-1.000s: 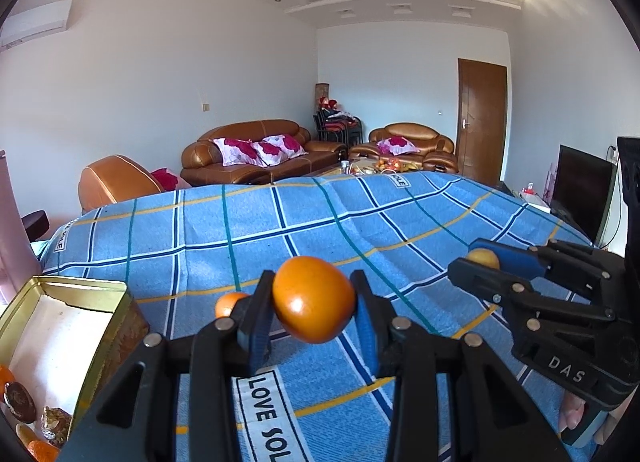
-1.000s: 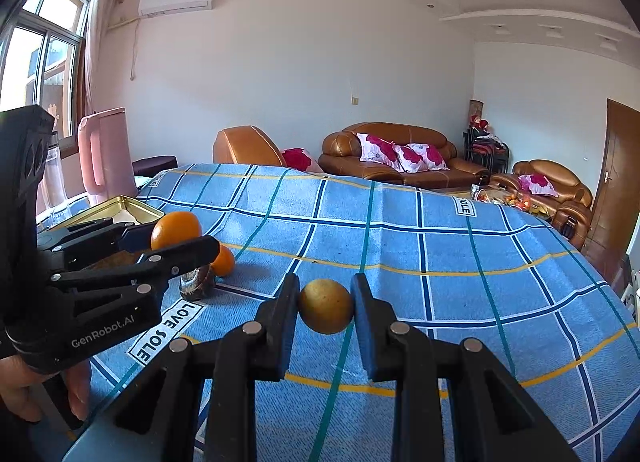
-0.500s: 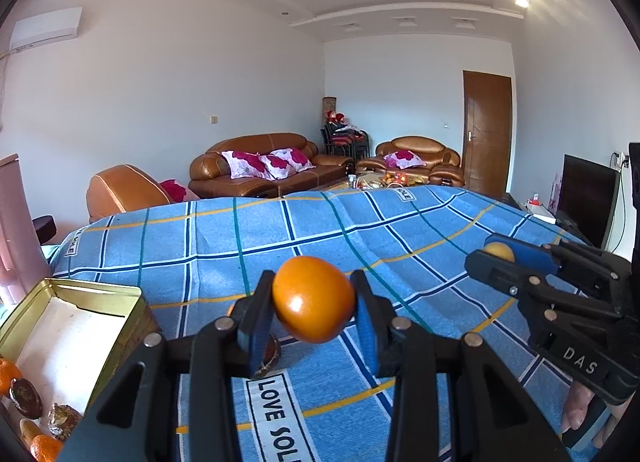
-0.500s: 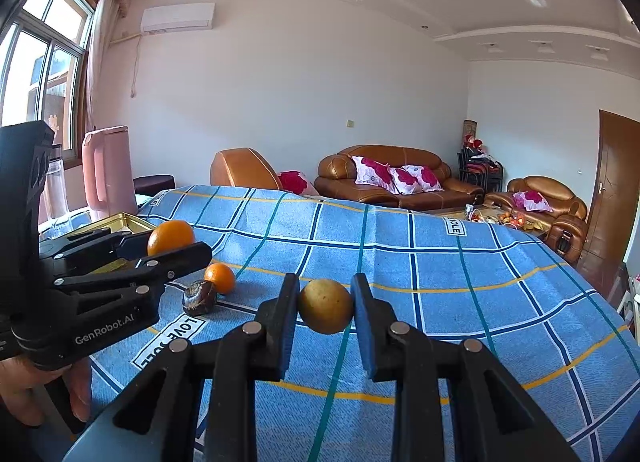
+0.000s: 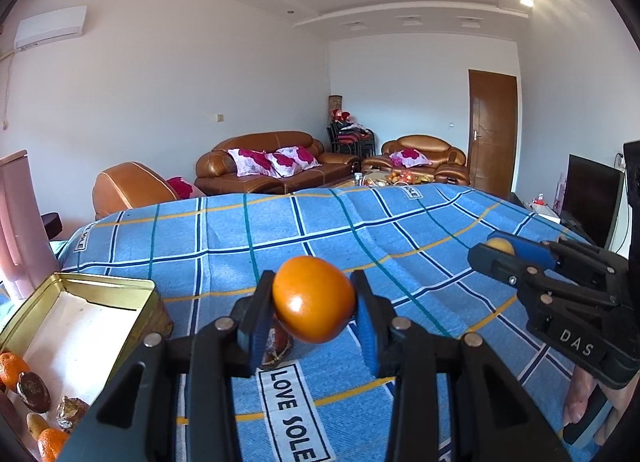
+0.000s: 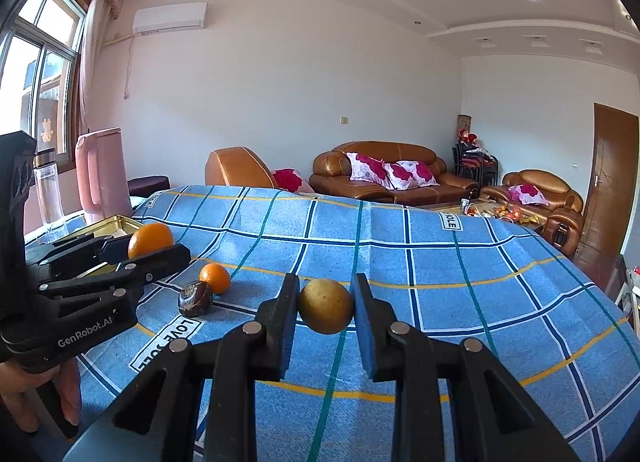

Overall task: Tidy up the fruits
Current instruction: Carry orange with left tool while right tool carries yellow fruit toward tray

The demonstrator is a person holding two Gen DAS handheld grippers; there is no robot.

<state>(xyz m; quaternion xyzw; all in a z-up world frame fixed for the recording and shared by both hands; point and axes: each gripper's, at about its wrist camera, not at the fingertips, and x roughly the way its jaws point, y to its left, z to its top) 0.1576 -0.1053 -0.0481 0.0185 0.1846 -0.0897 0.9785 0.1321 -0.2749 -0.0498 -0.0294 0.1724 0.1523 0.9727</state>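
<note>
My left gripper (image 5: 314,300) is shut on a smooth orange fruit (image 5: 314,298), held above the blue checked tablecloth (image 5: 320,230). The same gripper shows at the left of the right wrist view, the orange fruit (image 6: 150,239) between its jaws. My right gripper (image 6: 326,306) is shut on a small yellow-brown fruit (image 6: 326,305); in the left wrist view only a sliver of that yellow-brown fruit (image 5: 500,247) peeks out at the right. On the cloth lie a small orange (image 6: 215,278) and a dark brown fruit (image 6: 195,298) side by side. The dark brown fruit (image 5: 277,344) is partly hidden under my left fingers.
An open gold tin (image 5: 104,286) stands at the left, with oranges, a dark fruit and other pieces in its near corner (image 5: 34,394). A pink jug (image 6: 104,172) and a clear bottle (image 6: 46,190) stand behind it. Sofas line the far wall.
Both views have tilted upward, showing more ceiling. In the left wrist view the small orange has slipped behind my fingers. Both grips hold as before.
</note>
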